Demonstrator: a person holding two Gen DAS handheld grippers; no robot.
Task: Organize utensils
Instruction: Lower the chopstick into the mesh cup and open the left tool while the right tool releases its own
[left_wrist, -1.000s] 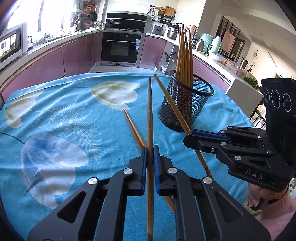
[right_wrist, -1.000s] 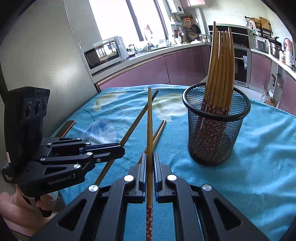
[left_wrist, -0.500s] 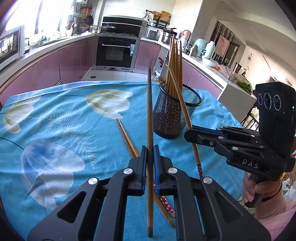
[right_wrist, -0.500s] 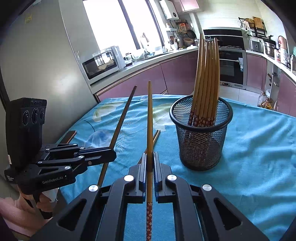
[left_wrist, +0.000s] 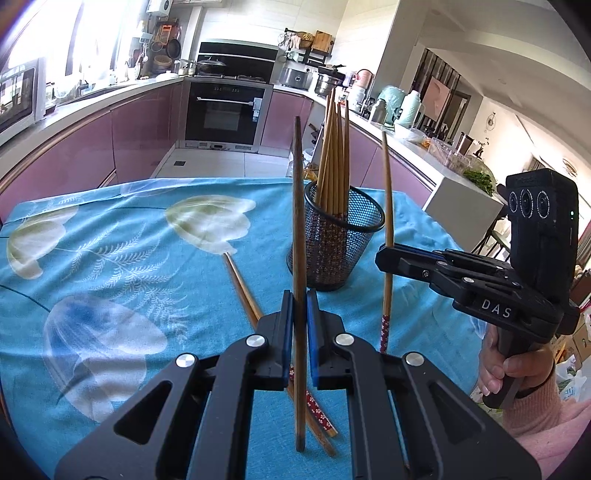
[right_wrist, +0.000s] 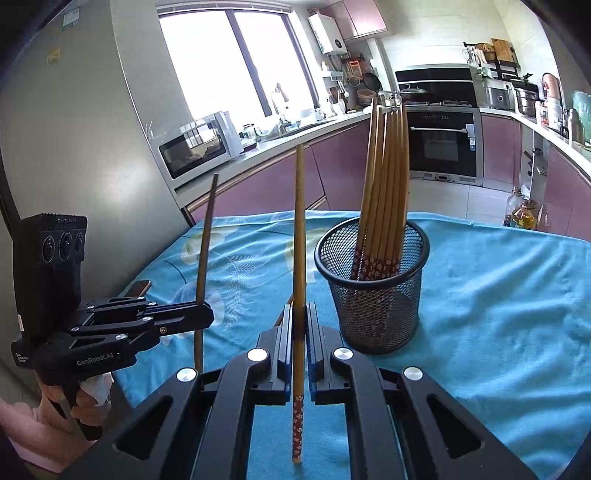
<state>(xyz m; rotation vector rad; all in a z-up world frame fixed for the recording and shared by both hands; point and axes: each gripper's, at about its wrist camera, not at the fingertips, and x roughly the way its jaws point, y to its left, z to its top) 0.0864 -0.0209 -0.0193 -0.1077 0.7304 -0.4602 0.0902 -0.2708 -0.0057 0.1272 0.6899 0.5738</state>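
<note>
Both chopsticks are found raised to near vertical; a second earlier they were held low and slanted forward over the desk (left_wrist: 110, 229), and half a second ago they were only partly tipped up. The left tool (left_wrist: 300, 332) is clenched on a dark brown chopstick (left_wrist: 297, 221), gripped low on the shaft, its lower end hanging free just below the jaws; the right tool (right_wrist: 300, 338) is clenched on a lighter chopstick (right_wrist: 298, 240), the red floral-patterned end pointing down and the plain tip up. In the left wrist view the right tool (left_wrist: 386, 254) is seen beside the black mesh holder (left_wrist: 332, 254), which has drawn nearer in both views as the tools were lifted; the holder stands on the blue floral cloth and already contains a bundle of chopsticks (right_wrist: 386, 184), patterned ends down. Neither held chopstick is yet above the rim; both are apart from it, on the near side. Two more chopsticks (left_wrist: 242, 288) are left lying on the cloth, passing beneath the left tool.

It is judged that the pick-up is complete and the transfer is in hand; the upright turn suits a drop into the holder; each stick remains to be carried over the opening and let go; the loose pair remains outstanding.
</note>
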